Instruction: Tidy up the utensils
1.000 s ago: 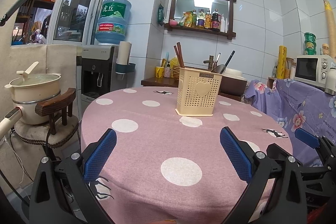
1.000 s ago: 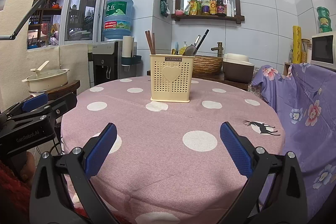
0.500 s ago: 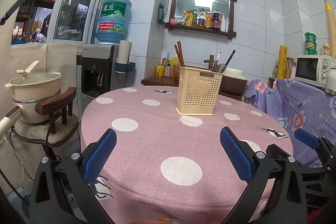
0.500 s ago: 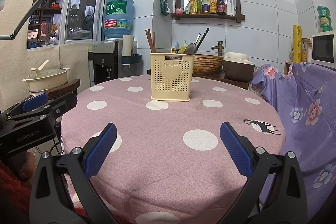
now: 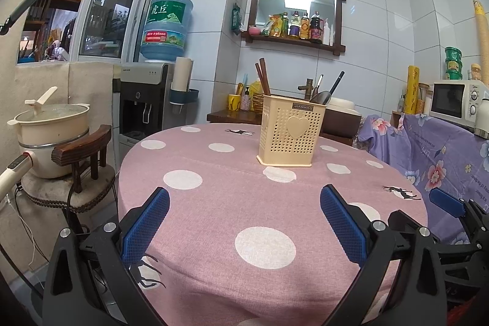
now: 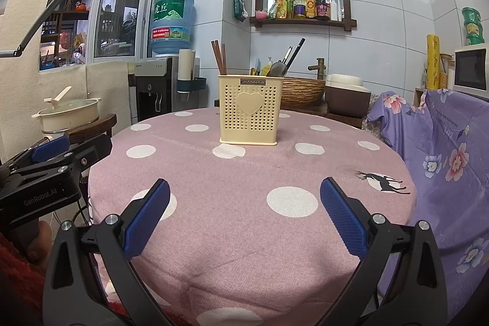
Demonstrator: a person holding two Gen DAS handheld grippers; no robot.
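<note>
Your left claw is released and carries nothing, low over the near edge of the worktop; further right, the cream holder stands upright toward the far side, well apart from both claws, with brown chopsticks in its left part and a spoon with dark handles in its right part. Your right claw is also spread wide and empty. No loose utensil lies on the cloth — so I judge the sorting is finished, or nearly.
</note>
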